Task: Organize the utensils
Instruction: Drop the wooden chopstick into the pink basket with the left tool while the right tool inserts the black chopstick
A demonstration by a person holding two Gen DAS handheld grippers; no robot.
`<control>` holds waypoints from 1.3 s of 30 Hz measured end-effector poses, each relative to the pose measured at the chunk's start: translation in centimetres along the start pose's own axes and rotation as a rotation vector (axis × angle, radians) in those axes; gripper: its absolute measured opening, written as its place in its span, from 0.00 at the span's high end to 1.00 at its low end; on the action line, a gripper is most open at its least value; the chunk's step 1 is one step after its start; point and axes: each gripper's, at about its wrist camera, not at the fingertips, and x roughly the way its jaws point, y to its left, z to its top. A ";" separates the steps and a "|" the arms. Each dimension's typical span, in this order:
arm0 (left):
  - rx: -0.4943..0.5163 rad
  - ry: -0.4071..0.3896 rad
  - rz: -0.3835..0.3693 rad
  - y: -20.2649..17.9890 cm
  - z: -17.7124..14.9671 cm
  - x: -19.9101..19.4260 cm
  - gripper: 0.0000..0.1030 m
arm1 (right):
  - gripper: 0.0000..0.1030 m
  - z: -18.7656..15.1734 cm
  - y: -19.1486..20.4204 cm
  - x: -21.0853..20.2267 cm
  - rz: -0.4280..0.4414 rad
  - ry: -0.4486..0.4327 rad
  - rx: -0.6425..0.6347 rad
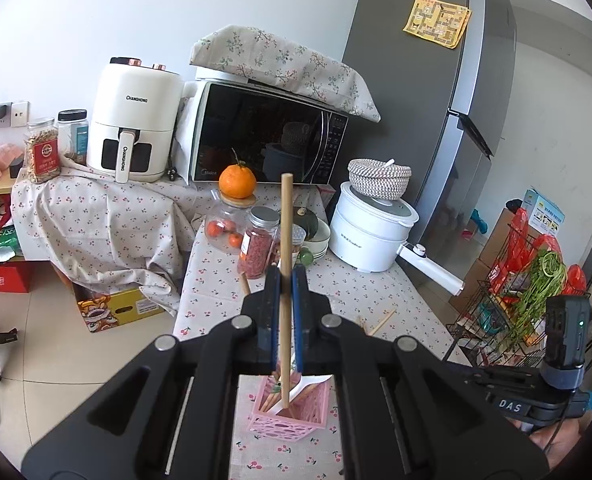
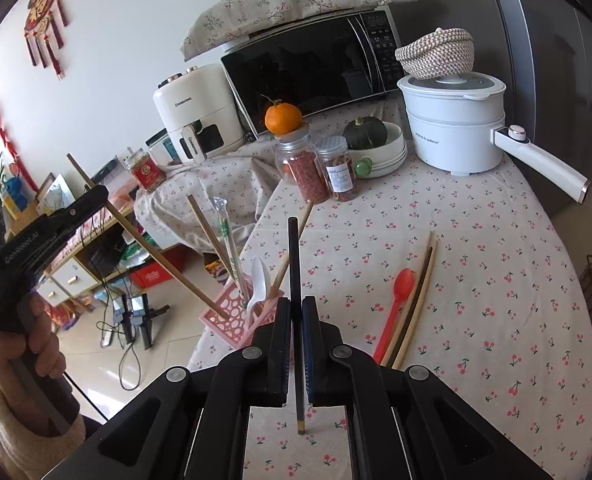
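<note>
The table wears a matt woven tablecloth (image 2: pixel 476 264) printed with small cherries. The pink utensil basket (image 2: pixel 232 316) looks like moulded plastic with a pierced wall. The chopstick (image 1: pixel 285 280) in the left gripper (image 1: pixel 286 276) is pale, bare wood, matt; the one (image 2: pixel 295 320) in the right gripper (image 2: pixel 295 308) is dark and smooth with a brassy tip. Both grippers are matt black plastic with dull metal pins. The red spoon (image 2: pixel 396 296) is glossy plastic. The microwave door (image 2: pixel 316 68) is glossy black glass.
</note>
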 end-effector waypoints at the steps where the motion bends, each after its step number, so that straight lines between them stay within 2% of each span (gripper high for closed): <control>1: -0.007 0.015 0.000 0.1 -0.2 0.5 0.94 | 0.95 0.1 0.0 -0.3 0.002 -0.012 -0.001; 9: -0.056 0.091 0.001 0.8 -1.4 3.6 0.94 | 0.95 1.6 0.6 -2.4 0.017 -0.100 -0.020; 14: -0.089 0.157 -0.026 0.9 -2.1 5.5 0.94 | 0.95 2.0 0.9 -3.3 0.013 -0.108 -0.022; 20: -0.123 0.232 -0.006 1.3 -3.1 7.5 0.93 | 0.95 2.2 1.1 -4.6 0.033 -0.143 -0.022; 25: -0.140 0.249 0.010 1.5 -2.9 7.0 0.55 | 0.95 3.0 1.5 -6.0 0.072 -0.193 -0.001; 28: -0.124 0.262 0.032 1.7 -2.9 6.4 0.43 | 0.95 3.6 1.8 -6.5 0.094 -0.222 0.008; 31: -0.102 0.282 0.050 2.0 -3.0 5.6 0.35 | 0.95 4.2 2.0 -6.7 0.113 -0.242 0.022; 39: -0.087 0.324 0.055 3.3 -3.8 4.4 0.28 | 0.95 5.4 2.4 -5.6 0.134 -0.268 0.044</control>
